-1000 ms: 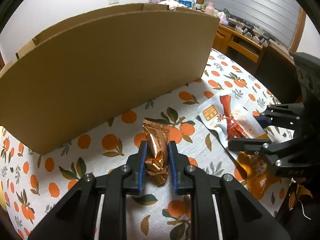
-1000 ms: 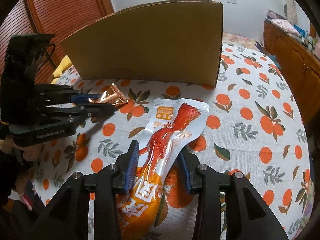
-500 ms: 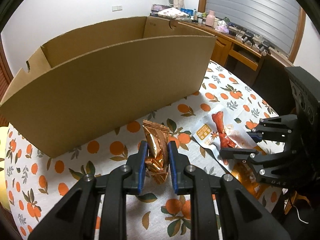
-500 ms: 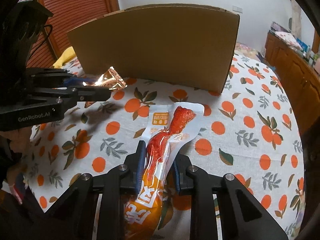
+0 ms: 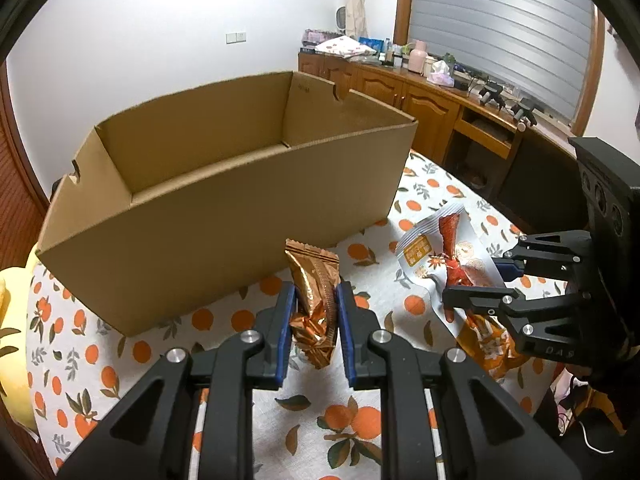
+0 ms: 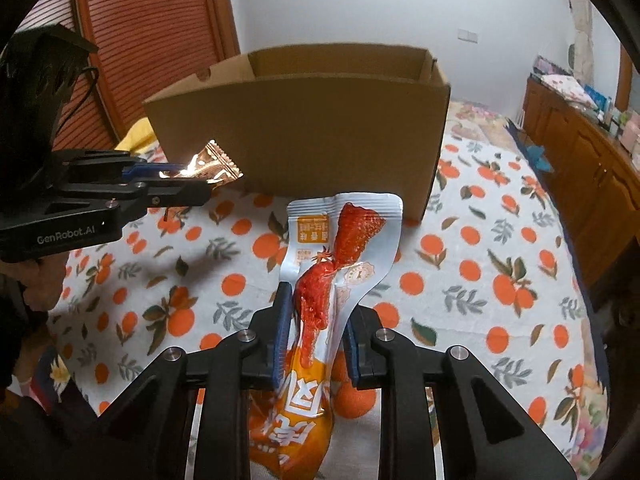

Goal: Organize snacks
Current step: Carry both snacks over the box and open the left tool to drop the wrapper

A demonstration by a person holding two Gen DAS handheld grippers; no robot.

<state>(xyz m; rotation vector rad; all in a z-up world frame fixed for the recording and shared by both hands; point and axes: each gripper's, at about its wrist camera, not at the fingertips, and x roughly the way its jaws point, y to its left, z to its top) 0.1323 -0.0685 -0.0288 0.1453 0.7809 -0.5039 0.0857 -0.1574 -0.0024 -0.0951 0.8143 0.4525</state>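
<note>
My left gripper (image 5: 314, 300) is shut on a copper foil snack packet (image 5: 314, 292), held off the table in front of the open cardboard box (image 5: 224, 208). My right gripper (image 6: 314, 312) is shut on a white and orange pouch with a red chicken-foot picture (image 6: 340, 252), its top end sticking up toward the box (image 6: 304, 128). In the left wrist view the right gripper (image 5: 478, 282) sits at the right with that pouch (image 5: 440, 248). In the right wrist view the left gripper (image 6: 196, 180) holds the foil packet (image 6: 216, 162) at the left, near the box's front wall.
The table (image 5: 168, 328) wears a white cloth printed with oranges. A wooden sideboard (image 5: 420, 96) with bottles and clutter runs along the far right wall. A dark chair back (image 5: 532, 184) stands beyond the table edge. Something yellow (image 5: 10, 320) lies at the left.
The right gripper closed on the pouch and lifted it. Both grippers rose with their snacks, so the inside of the box has come into view.
</note>
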